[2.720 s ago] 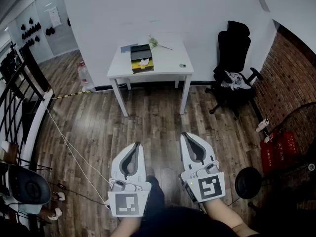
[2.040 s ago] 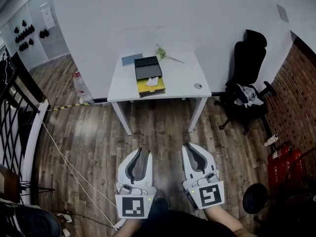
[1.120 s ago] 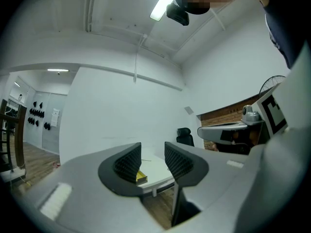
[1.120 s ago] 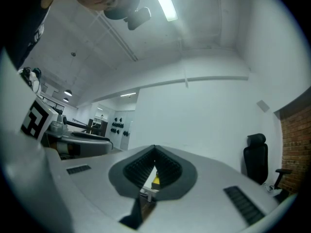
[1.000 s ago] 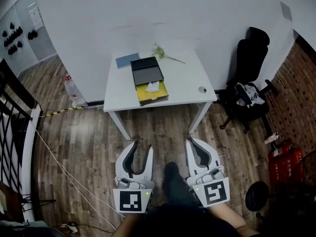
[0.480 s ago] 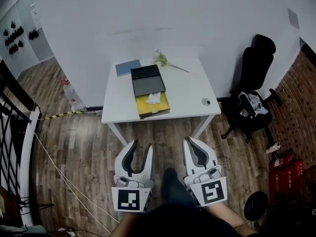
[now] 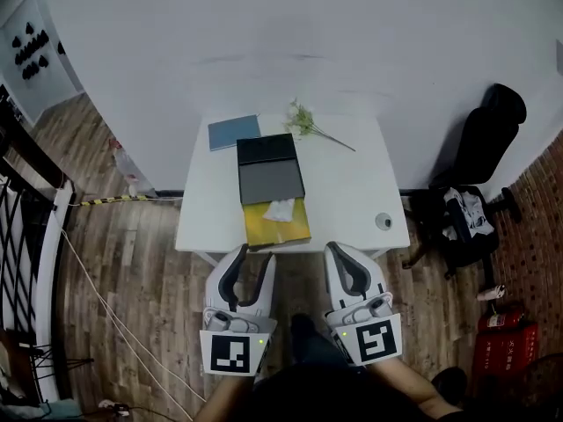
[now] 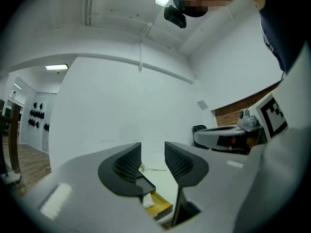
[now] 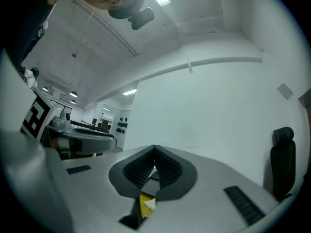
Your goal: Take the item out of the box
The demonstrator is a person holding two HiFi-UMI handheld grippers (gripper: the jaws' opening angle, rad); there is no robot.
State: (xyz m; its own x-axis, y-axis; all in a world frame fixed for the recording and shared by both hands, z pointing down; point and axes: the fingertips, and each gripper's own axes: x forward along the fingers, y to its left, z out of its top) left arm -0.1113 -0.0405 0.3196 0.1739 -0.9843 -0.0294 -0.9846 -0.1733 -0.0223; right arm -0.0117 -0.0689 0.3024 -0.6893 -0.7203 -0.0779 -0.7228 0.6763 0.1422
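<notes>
An open box [image 7: 276, 224] lies on the white table [image 7: 347, 192], its black lid [image 7: 266, 150] folded back toward the wall. A white crumpled item [image 7: 280, 209] rests in the yellow base. My left gripper [image 7: 253, 255] hovers just short of the table's near edge, open and empty. The right gripper [image 7: 339, 248] is level with it to the right, shut on nothing. Between the parted jaws in the left gripper view [image 8: 153, 152] I see the box [image 8: 158, 207] and the white item [image 8: 147, 201]. In the right gripper view [image 9: 155, 160] the jaws touch above the yellow box [image 9: 144, 205].
A blue book [image 7: 234, 133] and a flower sprig [image 7: 313, 124] lie at the table's far side, a small round object [image 7: 383, 221] near its right front corner. A black office chair [image 7: 477, 196] stands to the right. Wooden floor [image 7: 114, 262] and a cable [image 7: 88, 275] lie left.
The table and box have drawn much nearer and now lie right beyond both grippers. Both grippers keep the same pose, left open and right shut.
</notes>
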